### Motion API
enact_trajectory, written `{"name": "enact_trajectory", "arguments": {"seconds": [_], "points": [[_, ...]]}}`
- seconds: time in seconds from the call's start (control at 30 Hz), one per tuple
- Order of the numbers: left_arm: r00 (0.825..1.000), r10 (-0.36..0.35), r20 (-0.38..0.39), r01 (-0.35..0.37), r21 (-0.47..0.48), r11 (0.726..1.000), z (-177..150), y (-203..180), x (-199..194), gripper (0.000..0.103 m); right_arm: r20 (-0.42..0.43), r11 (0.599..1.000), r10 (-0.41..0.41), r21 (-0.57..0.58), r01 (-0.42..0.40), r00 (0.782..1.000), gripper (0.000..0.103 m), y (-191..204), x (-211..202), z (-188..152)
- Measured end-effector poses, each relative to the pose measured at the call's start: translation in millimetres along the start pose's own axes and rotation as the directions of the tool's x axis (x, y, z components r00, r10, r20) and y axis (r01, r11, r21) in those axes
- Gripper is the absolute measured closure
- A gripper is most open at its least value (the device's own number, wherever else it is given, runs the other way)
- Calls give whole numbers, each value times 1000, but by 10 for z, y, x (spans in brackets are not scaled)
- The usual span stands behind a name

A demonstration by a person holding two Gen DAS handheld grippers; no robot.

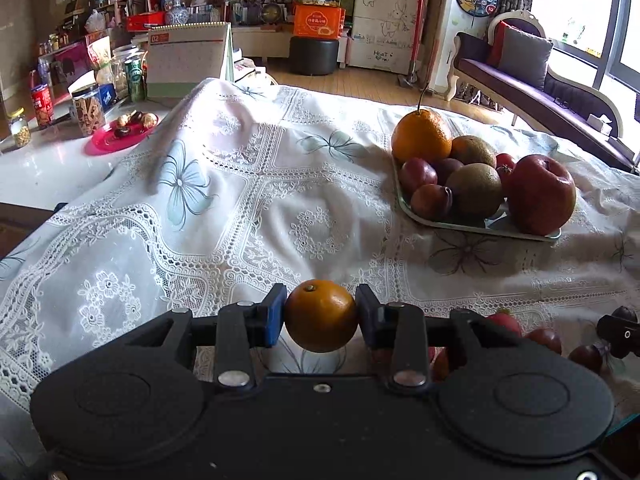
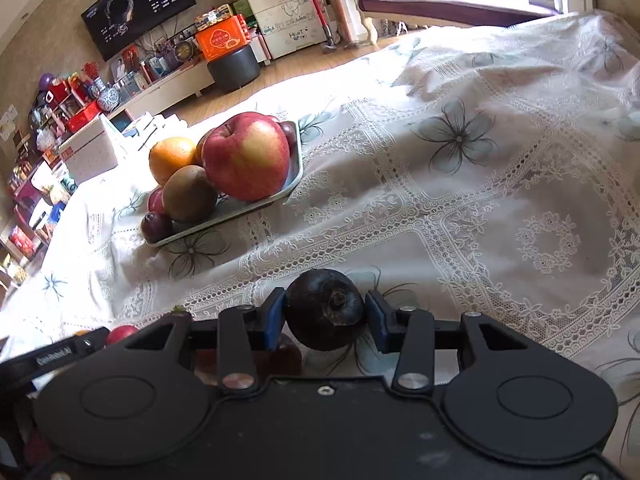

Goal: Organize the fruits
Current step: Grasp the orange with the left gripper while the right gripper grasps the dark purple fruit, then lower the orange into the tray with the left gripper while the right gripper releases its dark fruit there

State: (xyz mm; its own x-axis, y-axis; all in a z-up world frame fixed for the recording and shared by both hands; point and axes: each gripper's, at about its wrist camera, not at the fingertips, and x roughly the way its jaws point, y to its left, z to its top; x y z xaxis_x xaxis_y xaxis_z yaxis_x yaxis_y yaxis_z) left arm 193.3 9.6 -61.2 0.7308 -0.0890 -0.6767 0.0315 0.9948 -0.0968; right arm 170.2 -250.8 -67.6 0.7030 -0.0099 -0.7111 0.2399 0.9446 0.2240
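Gripping fruit, both tongs (image 1: 321,314) near tray (image 1: 440,224)

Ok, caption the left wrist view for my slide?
Left claw grips a small orange; loaded fruit tray waits ahead.

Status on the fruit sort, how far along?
Mostly done: the tray already holds an apple, a large orange, kiwis and plums. In hand: left gripper clamps a small orange; right gripper clamps a dark round fruit. Left: both held pieces, plus a few red fruits loose on the tablecloth.
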Motion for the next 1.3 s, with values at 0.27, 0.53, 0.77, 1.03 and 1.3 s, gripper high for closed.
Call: {"name": "enact_trajectory", "arguments": {"seconds": [0.27, 0.53, 0.77, 1.03, 1.3], "points": [[998, 59, -18, -58, 56, 997, -121, -97, -421, 57, 82, 985, -66, -153, 78, 994, 58, 214, -68, -111], [993, 87, -79, -86, 19, 996, -367, -6, -740, 58, 108, 985, -59, -157, 76, 992, 58, 229, -152, -115], [995, 35, -93, -36, -5, 999, -236, 11, -1007, 58, 187, 983, -58, -163, 89, 981, 58, 279, -338, -122], [984, 39, -171, -34, 36, 999, -446, -97, -1125, 58, 233, 985, -43, -152, 80, 971, 58, 326, -819, -126], [970, 18, -241, -5, 53, 999, -670, -191, -1133, 58, 174, 974, -64, -201, 99, 983, 58, 350, -1386, -371]]}}
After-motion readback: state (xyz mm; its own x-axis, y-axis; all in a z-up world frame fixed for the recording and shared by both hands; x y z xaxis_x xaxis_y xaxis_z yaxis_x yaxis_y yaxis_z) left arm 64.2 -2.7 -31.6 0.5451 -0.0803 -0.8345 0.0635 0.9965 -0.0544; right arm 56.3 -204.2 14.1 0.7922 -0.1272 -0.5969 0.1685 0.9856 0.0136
